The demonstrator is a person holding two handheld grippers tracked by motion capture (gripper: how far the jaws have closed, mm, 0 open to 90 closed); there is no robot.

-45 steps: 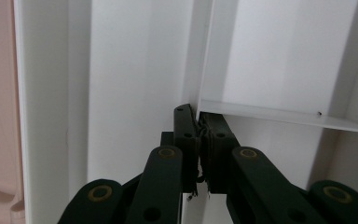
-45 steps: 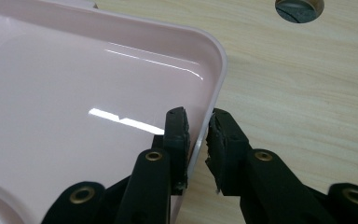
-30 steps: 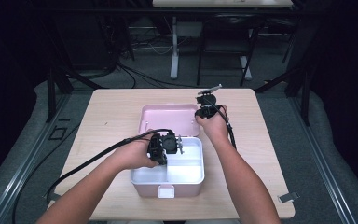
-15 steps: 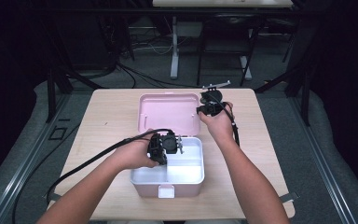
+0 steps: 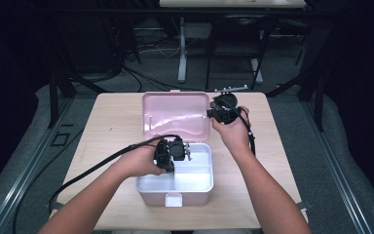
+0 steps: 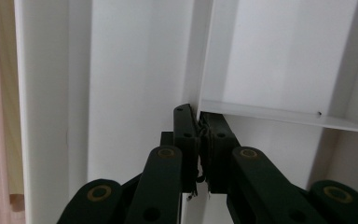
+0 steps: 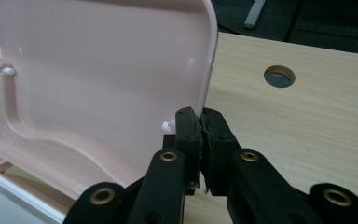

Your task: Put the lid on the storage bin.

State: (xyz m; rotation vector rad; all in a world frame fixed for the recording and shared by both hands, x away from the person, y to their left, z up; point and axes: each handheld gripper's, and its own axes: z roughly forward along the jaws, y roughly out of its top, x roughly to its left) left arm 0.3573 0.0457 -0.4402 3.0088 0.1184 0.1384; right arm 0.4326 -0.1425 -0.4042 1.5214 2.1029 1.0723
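A pink box (image 5: 174, 196) stands at the middle of the table with its lid (image 5: 175, 114) swung open and leaning back. Inside it sits a white tray (image 5: 195, 179) split into compartments. My left gripper (image 5: 187, 151) reaches into the tray from the left. In the left gripper view the left gripper (image 6: 199, 116) is shut on the thin white divider wall (image 6: 206, 56). My right gripper (image 5: 209, 113) is at the lid's right edge. In the right gripper view the right gripper (image 7: 200, 117) is shut on the pink lid's rim (image 7: 209, 60).
The box rests on a light wooden table (image 5: 112, 122), which has a round hole (image 7: 279, 76) just beyond the lid. Black cables trail off the left front. A small metal bar (image 5: 230, 89) lies at the table's far edge. Dark floor and table legs surround the table.
The right gripper has drawn the pink lid up and back, so it now shows taller and more open. The left gripper has stayed on the tray.
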